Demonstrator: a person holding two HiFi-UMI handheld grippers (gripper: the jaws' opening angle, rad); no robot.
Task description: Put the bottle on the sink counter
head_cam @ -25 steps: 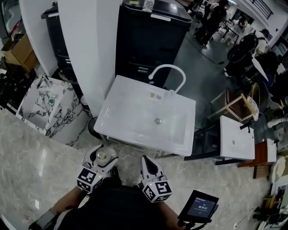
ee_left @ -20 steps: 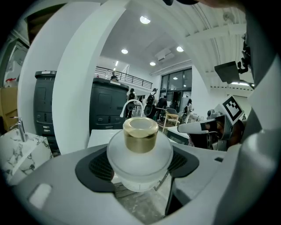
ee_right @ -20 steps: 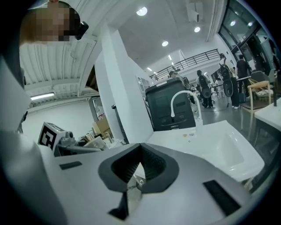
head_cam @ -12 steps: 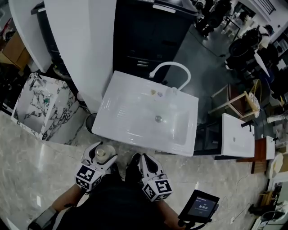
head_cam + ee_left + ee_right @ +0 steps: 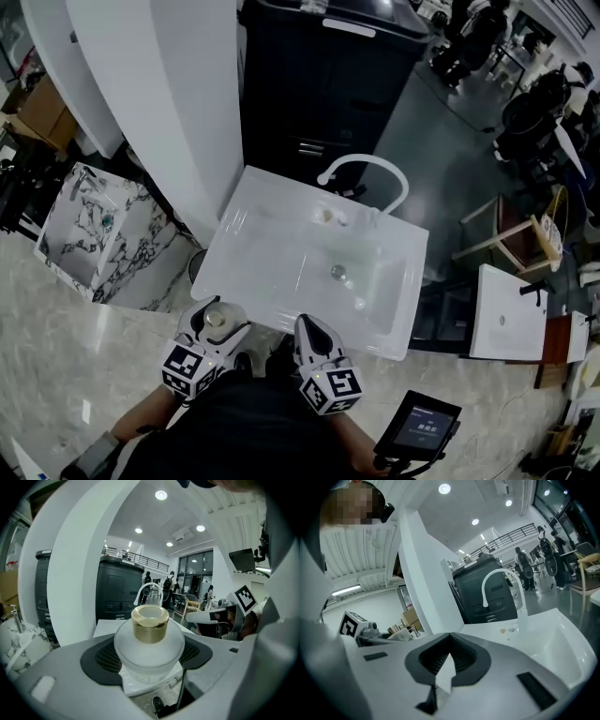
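The left claw (image 5: 214,324) is clenched on a frosted bottle (image 5: 150,645) with a gold cap (image 5: 150,623), pads pressing both sides of its round body and holding it upright. In the head view the bottle hangs over the floor (image 5: 84,347), just short of the front left corner of the white sink (image 5: 246,267). The right claw (image 5: 449,660) is clenched with nothing in it, just beside the left one and near the sink's front edge. A narrow flat rim frames the basin. At the back edge stand a curved white faucet (image 5: 375,169) and two small items (image 5: 325,215). A white pillar (image 5: 178,112) crowds the sink's left back corner, and a black cabinet (image 5: 328,84) stands behind it.
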